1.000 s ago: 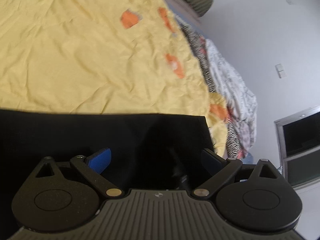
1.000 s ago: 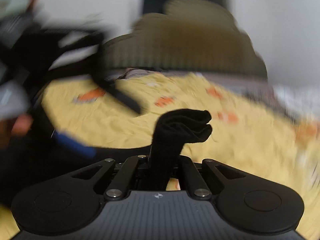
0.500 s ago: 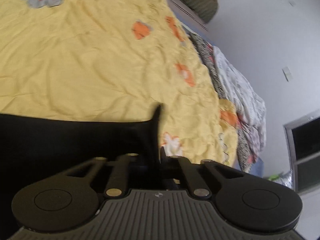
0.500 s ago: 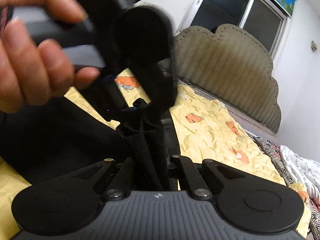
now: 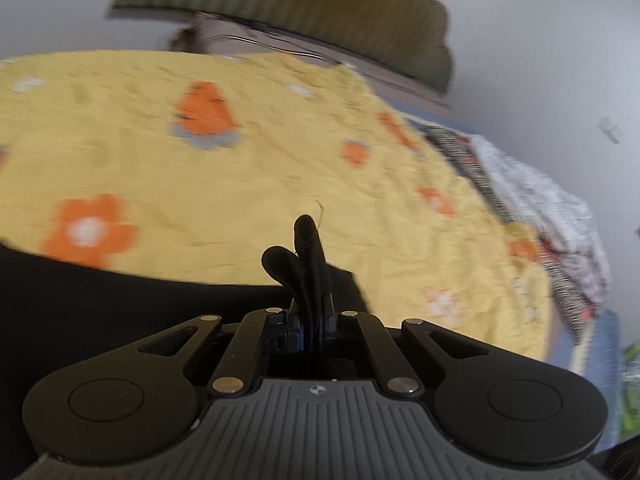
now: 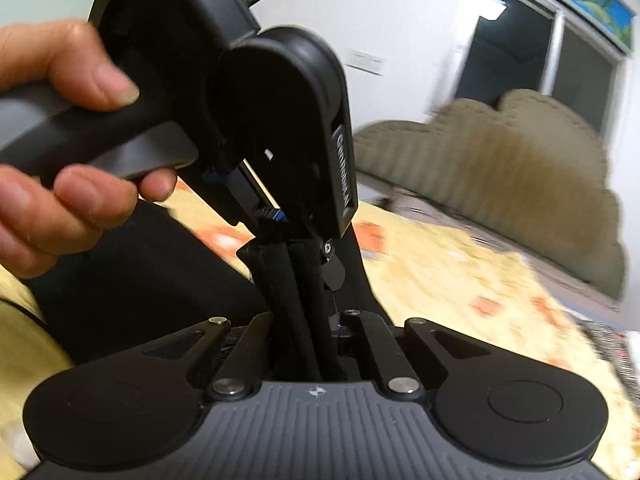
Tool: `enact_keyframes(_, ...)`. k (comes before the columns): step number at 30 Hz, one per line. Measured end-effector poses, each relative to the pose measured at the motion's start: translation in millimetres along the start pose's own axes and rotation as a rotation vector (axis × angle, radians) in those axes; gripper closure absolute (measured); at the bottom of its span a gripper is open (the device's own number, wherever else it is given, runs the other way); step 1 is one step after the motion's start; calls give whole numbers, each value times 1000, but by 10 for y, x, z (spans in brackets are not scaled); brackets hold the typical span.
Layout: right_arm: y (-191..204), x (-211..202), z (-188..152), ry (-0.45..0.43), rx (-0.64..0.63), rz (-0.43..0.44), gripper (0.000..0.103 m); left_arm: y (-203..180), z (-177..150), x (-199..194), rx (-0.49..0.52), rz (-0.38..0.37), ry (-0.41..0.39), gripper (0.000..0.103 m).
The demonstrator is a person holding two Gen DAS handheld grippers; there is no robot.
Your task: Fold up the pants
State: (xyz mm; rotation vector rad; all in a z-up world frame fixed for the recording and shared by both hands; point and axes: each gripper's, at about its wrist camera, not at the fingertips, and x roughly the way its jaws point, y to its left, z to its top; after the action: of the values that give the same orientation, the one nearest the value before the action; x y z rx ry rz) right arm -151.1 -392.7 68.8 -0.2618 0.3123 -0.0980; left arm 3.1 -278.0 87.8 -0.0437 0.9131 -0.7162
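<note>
Black pants (image 5: pixel 120 304) lie across the near part of a yellow flowered bedspread (image 5: pixel 240 184). My left gripper (image 5: pixel 310 320) is shut on a bunched fold of the pants, which sticks up past the blue pads. In the right wrist view my right gripper (image 6: pixel 308 340) is shut on another thick fold of the pants (image 6: pixel 280 280). The left gripper's body (image 6: pixel 276 92) hangs just ahead of it, held by a person's hand (image 6: pixel 52 128). Both pinched folds meet there, lifted off the bed.
An olive scalloped headboard (image 6: pixel 500 168) stands at the far end of the bed, with a dark window (image 6: pixel 532 48) behind it. Patterned bedding (image 5: pixel 540 208) is piled along the right edge of the bed. White walls surround.
The left gripper went from open over the pants' edge to shut on it, then lifted and swung across the bed. The right gripper kept its hold and drew close to the left.
</note>
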Motion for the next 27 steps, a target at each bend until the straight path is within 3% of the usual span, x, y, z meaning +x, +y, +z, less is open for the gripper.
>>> enact_keyframes(7,601,348,133,16,-38,178,100,702,-98,-169,-52,178,12,97)
enact_keyframes(12,868,598,148,53,-60,227,100,1069,-181,-124,-54,257,38,92)
enact_keyframes(14,946,701,153,92,-44,245,100,1181,-200,-72,-61,290,61,72)
enact_keyframes(15,965,739,132,111,-40,250,99,1232,-213,-78,-83,297,66,68)
enact_keyframes(17,974,774,148,145,-3,270,98,1357,-234,-159,-138,315,69,46)
enact_keyframes(19,894,749,146,164,51,308,92,1481,-269,-317,-197,273,42,36)
enact_keyframes(21,787,685,189,172,86,346,86,1592,-322,-521,-248,263,17,36)
enact_keyframes(23,644,629,237,183,93,386,74,1694,-396,-776,-274,285,-14,31)
enact_keyframes(25,621,487,271,163,78,435,49,1819,-488,-1075,-300,322,-49,30)
enact_keyframes(27,507,351,274,119,65,499,40,1968,-575,-1390,-331,364,-78,28)
